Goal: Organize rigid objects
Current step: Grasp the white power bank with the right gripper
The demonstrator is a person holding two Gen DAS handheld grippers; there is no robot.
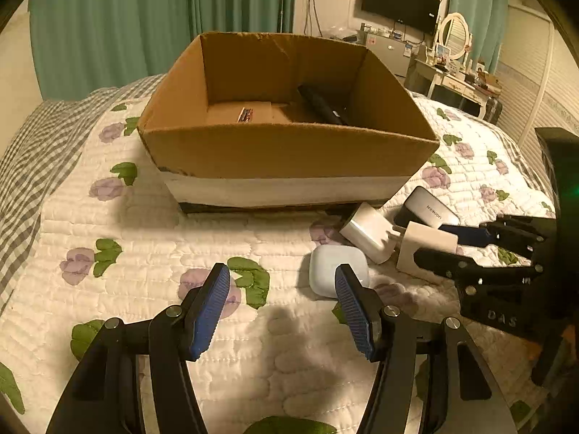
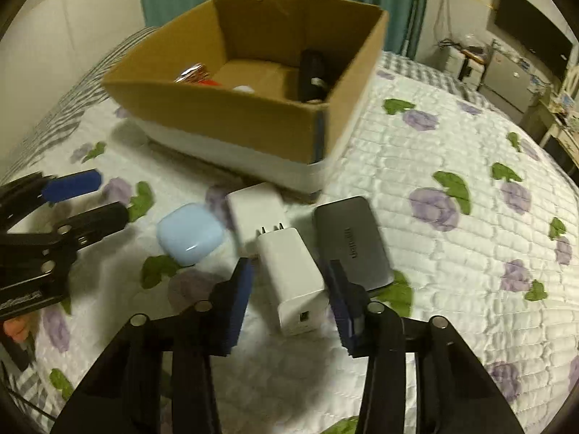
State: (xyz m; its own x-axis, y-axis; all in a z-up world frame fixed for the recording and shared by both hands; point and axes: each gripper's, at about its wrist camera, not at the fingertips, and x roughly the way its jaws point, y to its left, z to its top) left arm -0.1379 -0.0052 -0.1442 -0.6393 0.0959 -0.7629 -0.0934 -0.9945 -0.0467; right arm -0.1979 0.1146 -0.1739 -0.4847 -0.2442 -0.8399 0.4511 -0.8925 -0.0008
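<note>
Cardboard box (image 2: 253, 115) on the bed (image 2: 452, 271); contents half hidden by its near wall. Right gripper (image 2: 289, 289) jaws spread around the white charger (image 2: 289, 271) before the box. Left gripper (image 1: 282, 300) jaws spread, empty, near the earbud case (image 1: 331, 264).

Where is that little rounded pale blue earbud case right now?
The earbud case lies on the quilt in front of the cardboard box, just left of the white chargers, near the open left gripper.
</note>
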